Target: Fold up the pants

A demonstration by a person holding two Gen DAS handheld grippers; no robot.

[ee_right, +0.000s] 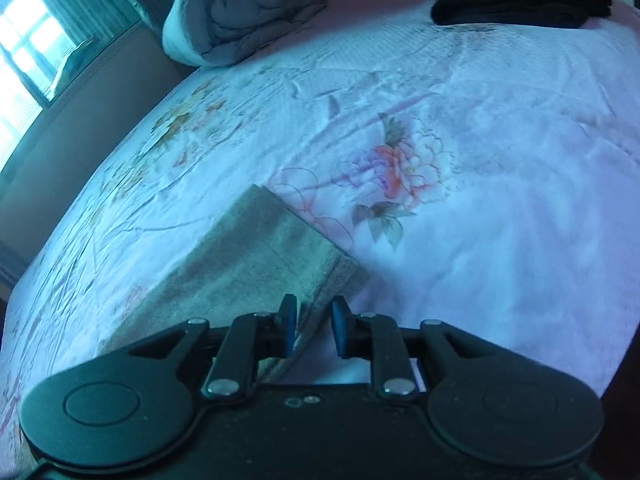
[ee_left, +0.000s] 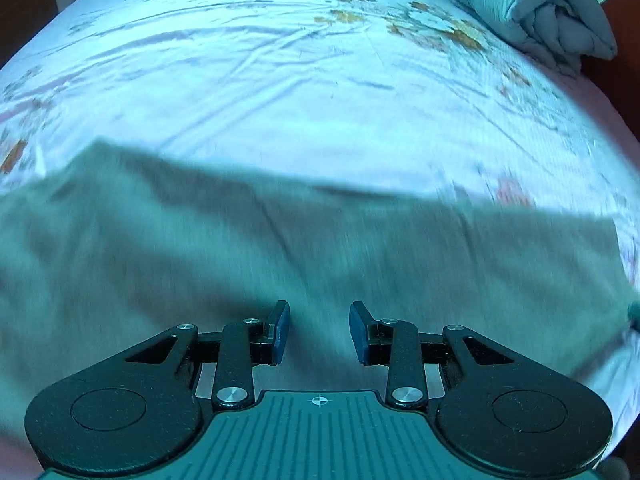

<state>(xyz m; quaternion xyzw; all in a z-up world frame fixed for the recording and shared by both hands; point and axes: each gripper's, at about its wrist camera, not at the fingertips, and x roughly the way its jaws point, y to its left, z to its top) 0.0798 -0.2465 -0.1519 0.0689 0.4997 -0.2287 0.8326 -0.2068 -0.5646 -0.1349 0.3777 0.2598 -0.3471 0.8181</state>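
Observation:
Grey-green pants (ee_left: 280, 248) lie spread across the bed, filling the lower half of the left wrist view, blurred by motion. My left gripper (ee_left: 319, 332) is open just above the pants with nothing between its blue pads. In the right wrist view one end of the pants (ee_right: 256, 264) lies folded flat, its corner pointing away. My right gripper (ee_right: 314, 328) is open over the near edge of that end, the fabric edge passing between the pads without being clamped.
The bed (ee_left: 280, 80) has a pale floral sheet (ee_right: 460, 160). A rolled grey duvet (ee_left: 532, 8) sits at the far corner, also in the right wrist view (ee_right: 240, 12). A dark folded garment (ee_right: 520, 0) lies at the far right. A window (ee_right: 28, 48) is at left.

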